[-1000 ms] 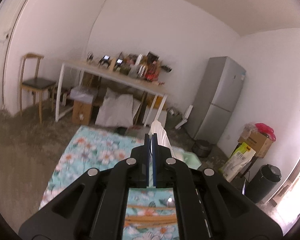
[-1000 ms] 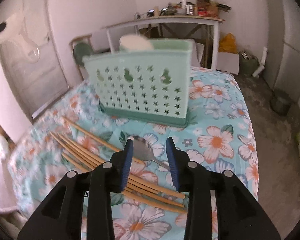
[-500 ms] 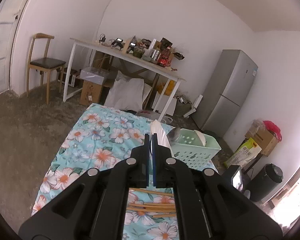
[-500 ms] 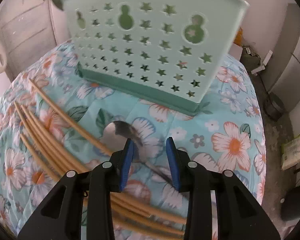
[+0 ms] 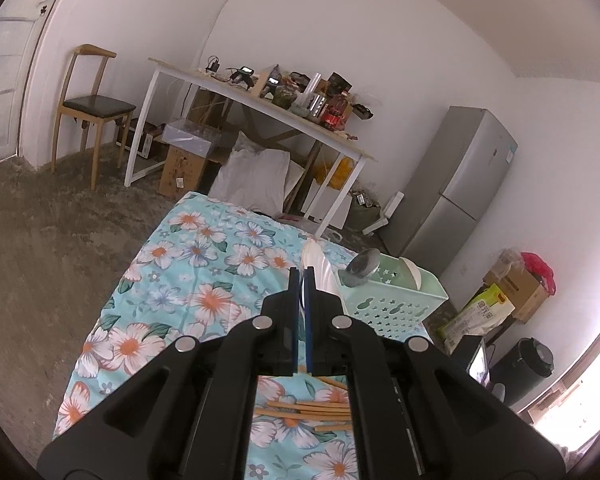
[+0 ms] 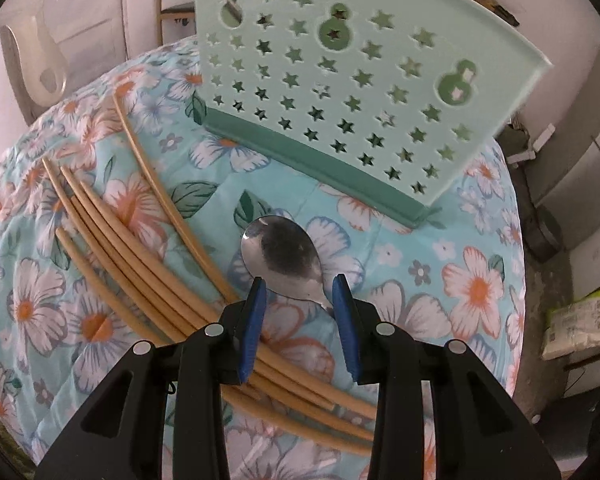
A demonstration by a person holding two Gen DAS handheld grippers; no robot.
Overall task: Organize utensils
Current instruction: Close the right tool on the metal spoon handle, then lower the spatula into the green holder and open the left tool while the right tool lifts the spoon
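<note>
My left gripper [image 5: 304,276] is shut on a white spoon [image 5: 318,268] and holds it above the floral cloth, left of the mint green utensil basket [image 5: 396,300]. A grey spoon and a white spoon stand in that basket. In the right wrist view the same white spoon [image 6: 36,64] hangs at the far left. My right gripper [image 6: 299,286] is open and low over a metal spoon [image 6: 284,256] lying on the cloth, its jaws on either side of the spoon's neck. Several wooden chopsticks [image 6: 132,248] lie to its left. The basket [image 6: 340,80] stands just behind.
The floral cloth [image 5: 204,280] covers a low table. Behind it are a cluttered white table [image 5: 260,104], a wooden chair [image 5: 92,108], a grey fridge [image 5: 456,184], boxes and a black bin [image 5: 528,360] on the floor.
My right gripper has moved down and forward over the metal spoon, close to the basket. My left gripper has tilted down with the white spoon, bringing the basket and cloth into view.
</note>
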